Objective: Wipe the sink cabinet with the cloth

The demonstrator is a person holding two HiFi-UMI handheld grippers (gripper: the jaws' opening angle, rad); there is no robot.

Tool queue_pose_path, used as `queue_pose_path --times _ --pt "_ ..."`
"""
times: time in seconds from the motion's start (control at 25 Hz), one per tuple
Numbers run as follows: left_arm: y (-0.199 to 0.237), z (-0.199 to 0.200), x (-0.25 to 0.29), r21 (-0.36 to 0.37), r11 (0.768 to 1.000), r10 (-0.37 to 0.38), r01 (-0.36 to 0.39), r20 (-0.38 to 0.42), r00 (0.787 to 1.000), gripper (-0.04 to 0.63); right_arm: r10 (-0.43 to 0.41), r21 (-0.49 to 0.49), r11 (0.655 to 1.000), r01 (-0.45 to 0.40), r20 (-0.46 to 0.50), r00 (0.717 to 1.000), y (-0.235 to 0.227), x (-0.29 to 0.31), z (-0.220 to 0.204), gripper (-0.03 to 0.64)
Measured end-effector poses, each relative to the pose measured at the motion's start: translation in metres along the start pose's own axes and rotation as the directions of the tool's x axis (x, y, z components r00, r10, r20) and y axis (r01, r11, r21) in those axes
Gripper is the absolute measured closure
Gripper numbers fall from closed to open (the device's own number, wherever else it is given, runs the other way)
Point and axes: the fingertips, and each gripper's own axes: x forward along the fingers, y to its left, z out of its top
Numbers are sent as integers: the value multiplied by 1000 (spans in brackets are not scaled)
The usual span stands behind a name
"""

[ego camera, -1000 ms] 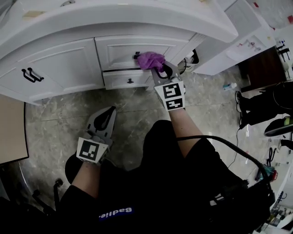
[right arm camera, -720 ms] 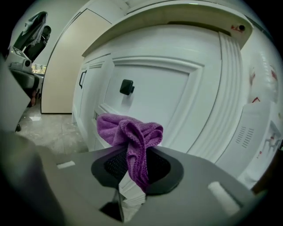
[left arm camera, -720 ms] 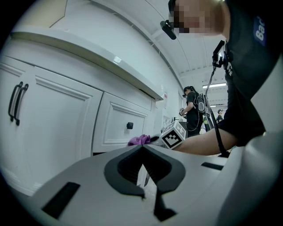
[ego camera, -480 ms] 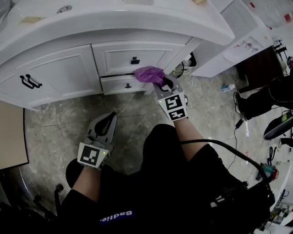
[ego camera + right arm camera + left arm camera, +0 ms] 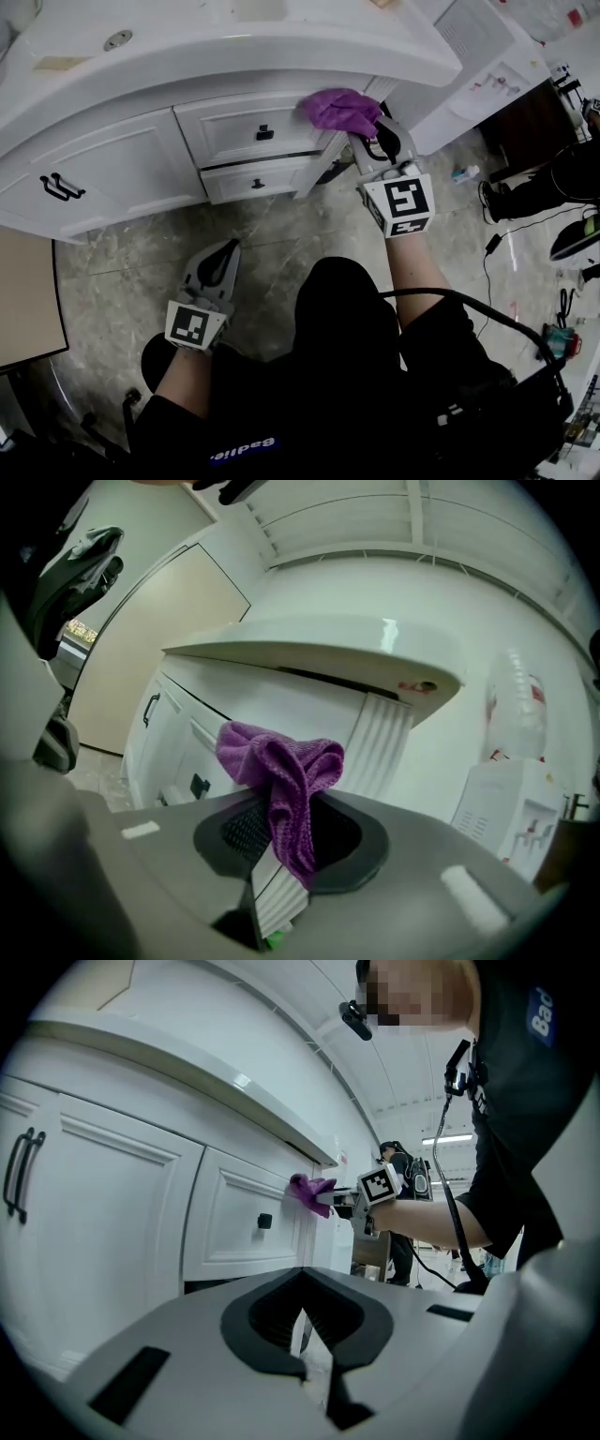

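The purple cloth (image 5: 339,108) is pressed against the top right corner of the upper drawer (image 5: 234,120) of the white sink cabinet, just under the countertop's edge (image 5: 281,52). My right gripper (image 5: 356,129) is shut on the cloth, whose bunched folds (image 5: 279,766) spill out over the jaws in the right gripper view. Its jaws point up at the fluted post (image 5: 380,747) beside the drawers. My left gripper (image 5: 225,249) hangs low over the floor, shut with nothing in it, well short of the cabinet. The left gripper view also catches the cloth (image 5: 309,1192), far off.
Black knobs mark the upper drawer (image 5: 265,132) and lower drawer (image 5: 255,184), with a dark gap between them. A cabinet door with black handles (image 5: 54,184) lies to the left. A white unit (image 5: 487,56) and cables stand to the right, a wooden panel (image 5: 28,281) to the left.
My right gripper carried the cloth from the upper drawer's knob down to the gap between the drawers, then up and right to the drawer's top corner. The left gripper barely moved.
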Motion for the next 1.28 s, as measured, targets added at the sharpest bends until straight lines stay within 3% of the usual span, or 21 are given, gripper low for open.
queue_pose_path --times 0.12,0.36,0.8,1.28 --pt "0 -2 -1 -2 1000 6 -6 -7 1000 591 -19 29 999 20 -12 1000 -9 10 -10 531" --pt "4 -4 -4 5 1000 19 -19 0 1000 591 5 26 1000 -3 -99 995 18 19 -56 531" --pt "1 -9 -2 -10 1000 -5 4 -16 1000 591 82 68 996 -65 -282 956 64 31 -146 531" --pt "-2 2 5 -63 997 -39 40 19 999 591 105 103 992 -76 -319 942 72 33 -153 531"
